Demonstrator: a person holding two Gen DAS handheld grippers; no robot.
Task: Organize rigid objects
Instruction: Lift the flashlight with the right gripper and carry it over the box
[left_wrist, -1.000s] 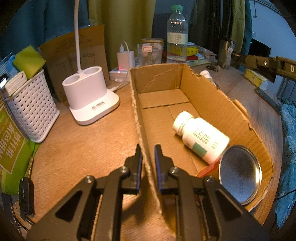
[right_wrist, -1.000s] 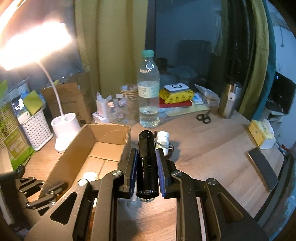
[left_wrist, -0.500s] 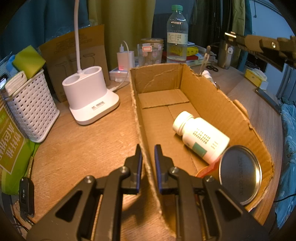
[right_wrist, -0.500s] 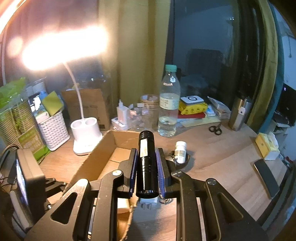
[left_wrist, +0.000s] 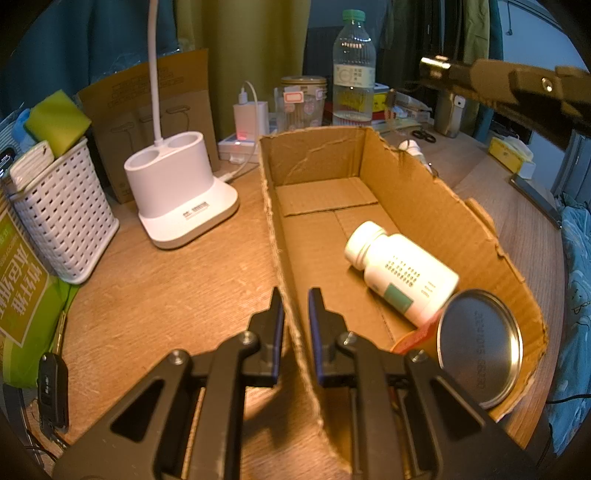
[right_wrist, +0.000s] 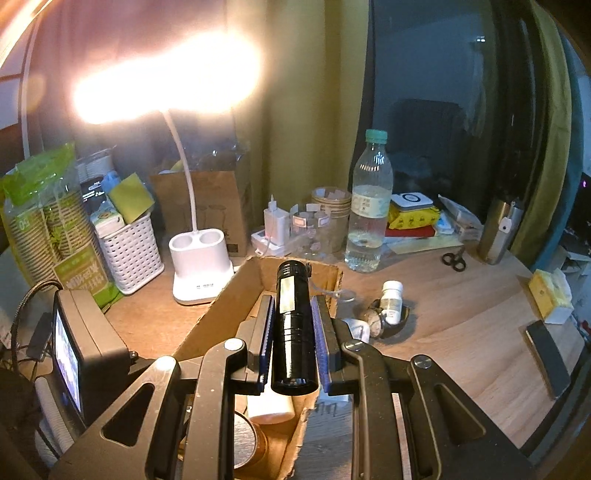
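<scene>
Clamping a black cylindrical metal flashlight (right_wrist: 293, 325), the right gripper (right_wrist: 293, 306) hovers above the open brown cardboard box (left_wrist: 436, 206); the left gripper (left_wrist: 295, 295) pinches that box's near wall, beside a white plastic pill bottle (left_wrist: 400, 273) lying inside.

My left wrist camera sits low and close, looking down along the cardboard box (left_wrist: 413, 192). My right wrist camera looks from higher, seemingly over the box's opposite side, toward the lamp base (right_wrist: 201, 258). The 2 views share box, lamp base and water bottle (left_wrist: 354, 70).
</scene>
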